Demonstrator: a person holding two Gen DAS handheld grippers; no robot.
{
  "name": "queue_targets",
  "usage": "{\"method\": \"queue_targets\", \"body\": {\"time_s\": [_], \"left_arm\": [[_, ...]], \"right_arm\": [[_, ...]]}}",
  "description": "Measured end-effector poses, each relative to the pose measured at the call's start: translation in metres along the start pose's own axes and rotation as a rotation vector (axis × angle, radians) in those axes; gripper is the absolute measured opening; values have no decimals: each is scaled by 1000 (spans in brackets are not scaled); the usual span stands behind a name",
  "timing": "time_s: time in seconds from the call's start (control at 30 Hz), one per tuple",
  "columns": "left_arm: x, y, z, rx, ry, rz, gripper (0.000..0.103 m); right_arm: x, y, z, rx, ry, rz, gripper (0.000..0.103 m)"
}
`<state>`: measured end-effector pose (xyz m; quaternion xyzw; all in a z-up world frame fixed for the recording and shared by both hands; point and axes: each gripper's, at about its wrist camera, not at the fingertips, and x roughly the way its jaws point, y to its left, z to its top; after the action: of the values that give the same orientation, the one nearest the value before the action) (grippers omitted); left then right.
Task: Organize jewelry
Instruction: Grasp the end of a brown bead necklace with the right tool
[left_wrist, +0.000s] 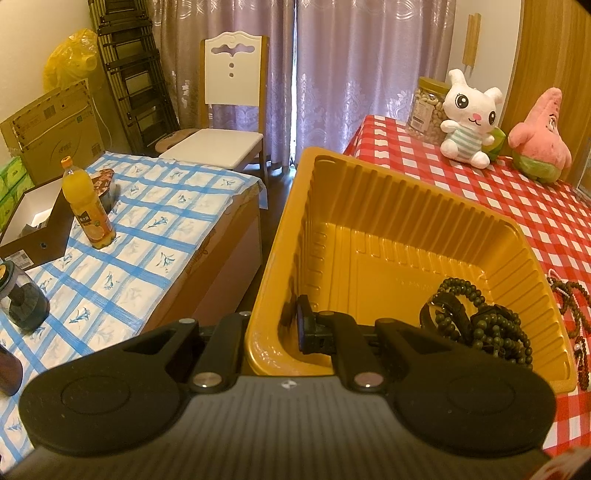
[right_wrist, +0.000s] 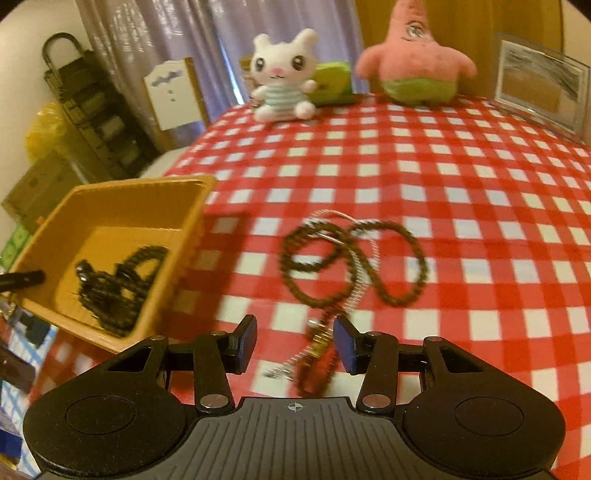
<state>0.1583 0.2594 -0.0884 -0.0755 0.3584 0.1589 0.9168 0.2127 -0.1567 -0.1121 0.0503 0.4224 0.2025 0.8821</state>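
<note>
A yellow plastic tray (left_wrist: 369, 166) sits at the left edge of the red-checked table (left_wrist: 517, 199), and my left gripper (left_wrist: 291, 325) is shut on its near-left wall, one finger inside and one outside. Dark bead strings and a watch (left_wrist: 480, 317) lie in the tray's near corner. In the right wrist view the tray (right_wrist: 110, 206) is at the left. A brown bead necklace (right_wrist: 351, 258) and a pale chain (right_wrist: 360, 280) lie looped on the cloth. My right gripper (right_wrist: 295, 343) is open just above the cloth, with a red bead string (right_wrist: 314, 369) lying between its fingers, untouched.
A white plush rabbit (right_wrist: 280, 88), a pink star plush (right_wrist: 413, 62) and a picture frame (right_wrist: 539, 85) stand at the table's far side, beside a jar of nuts (left_wrist: 428, 107). Left of the table are a blue-checked table with a juice bottle (left_wrist: 86, 206) and a chair (left_wrist: 229, 110).
</note>
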Motion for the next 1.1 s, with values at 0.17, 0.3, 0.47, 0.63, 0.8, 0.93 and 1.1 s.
{"method": "queue_targets", "body": {"time_s": [0.17,0.3,0.47,0.63,0.8,0.93,1.1], "left_arm": [[0,1,-1,1,-1,1,9],[-1,1,-1,0,0,2,9],[-1,1,-1,1,0,2,10],[-2,6,-5,-2,4,2,10],[-3,6,-6,-2,5,2,10],[-4,7,-8,-1,6,3,10],[-4,9,-10,0,8,2,10]], "right_arm": [[8,4,-3,-51,3,-20,46],[20,13,-3,-114,10,-29,33],[34,21,-2,-168,24,-46,23],[47,22,1,-186,44,-63,20],[54,21,2,-188,50,-72,20],[56,22,4,-188,47,-78,20],[55,24,2,-199,50,-91,20]]}}
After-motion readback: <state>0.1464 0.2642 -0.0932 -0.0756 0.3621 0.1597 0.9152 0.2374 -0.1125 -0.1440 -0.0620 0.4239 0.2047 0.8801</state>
